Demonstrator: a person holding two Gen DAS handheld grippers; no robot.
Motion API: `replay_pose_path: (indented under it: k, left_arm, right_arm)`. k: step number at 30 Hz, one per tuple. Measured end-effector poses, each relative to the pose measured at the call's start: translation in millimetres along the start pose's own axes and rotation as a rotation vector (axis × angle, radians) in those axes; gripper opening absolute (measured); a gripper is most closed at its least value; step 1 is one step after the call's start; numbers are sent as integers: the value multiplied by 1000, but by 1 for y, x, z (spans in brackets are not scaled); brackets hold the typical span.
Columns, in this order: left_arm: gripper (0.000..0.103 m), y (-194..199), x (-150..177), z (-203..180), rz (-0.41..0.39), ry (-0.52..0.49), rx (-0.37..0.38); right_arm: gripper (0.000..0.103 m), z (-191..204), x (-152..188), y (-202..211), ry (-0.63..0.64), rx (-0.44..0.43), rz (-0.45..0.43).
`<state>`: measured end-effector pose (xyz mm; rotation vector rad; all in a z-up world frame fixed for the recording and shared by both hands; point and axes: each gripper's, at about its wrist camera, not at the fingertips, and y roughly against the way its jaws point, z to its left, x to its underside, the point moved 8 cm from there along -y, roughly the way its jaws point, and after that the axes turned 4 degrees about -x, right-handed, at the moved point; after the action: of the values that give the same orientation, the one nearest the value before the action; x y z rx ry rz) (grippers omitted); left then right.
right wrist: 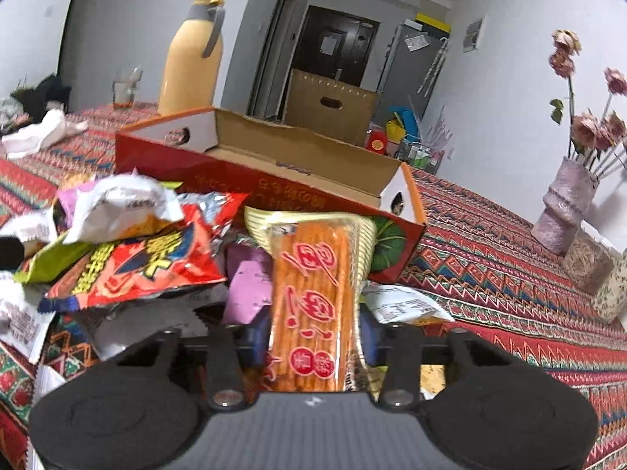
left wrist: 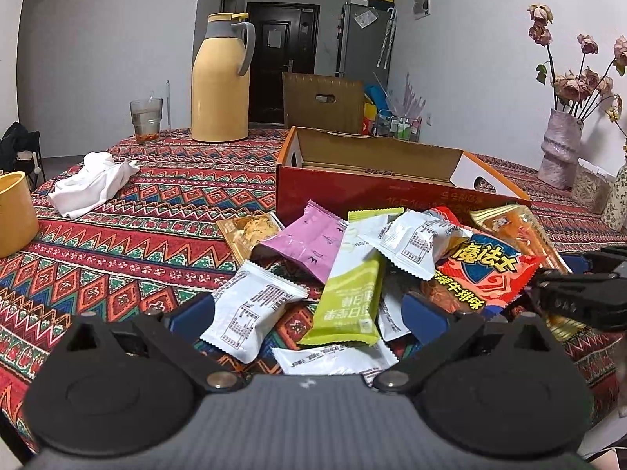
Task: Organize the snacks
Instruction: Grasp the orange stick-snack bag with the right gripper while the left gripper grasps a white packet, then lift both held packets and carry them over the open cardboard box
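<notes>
One open box [left wrist: 392,192], contents unseen.

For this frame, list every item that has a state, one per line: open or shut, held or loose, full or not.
Red cardboard box: open, flaps up.
Orange stick-snack packet: sealed, clamped between the claw pads.
Right claw: shut on the packet.
Left claw: open, holding nothing.
Red crisp packet: sealed, loose on the pile.
Yellow thermos jug: lid shut.
Glass: partly filled.
</notes>
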<state>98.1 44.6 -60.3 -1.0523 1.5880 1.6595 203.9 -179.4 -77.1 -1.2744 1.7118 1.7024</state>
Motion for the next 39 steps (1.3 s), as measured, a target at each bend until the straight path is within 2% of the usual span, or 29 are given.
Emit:
replay_pose_path:
  k: [9, 14, 21, 26, 31, 37, 39]
  left_arm:
    - [103, -3, -5, 6, -1, -10, -20]
    - [103, -11, -12, 17, 3, -63, -50]
    - [103, -42, -11, 40, 99, -117, -84]
    - [103, -58, -3, 47, 158, -136, -67]
    - [101, -66, 1, 46, 182, -125, -49]
    - [77, -70, -1, 43, 180, -103, 5]
    - [59, -68, -2, 42, 168, -98, 24]
  right_arm:
    - [33, -18, -6, 27, -123, -23, -114]
    - [33, -31, -5, 40, -183, -11, -154]
    - [33, -49, 2, 53, -242, 15, -185]
    - [33, -57, 9, 54, -269, 34, -178]
    - [33, -60, 13, 49, -286, 37, -160]
    - [33, -58, 15, 47, -289, 32, -151]
    - [33, -57, 14, 47, -289, 30, -151]
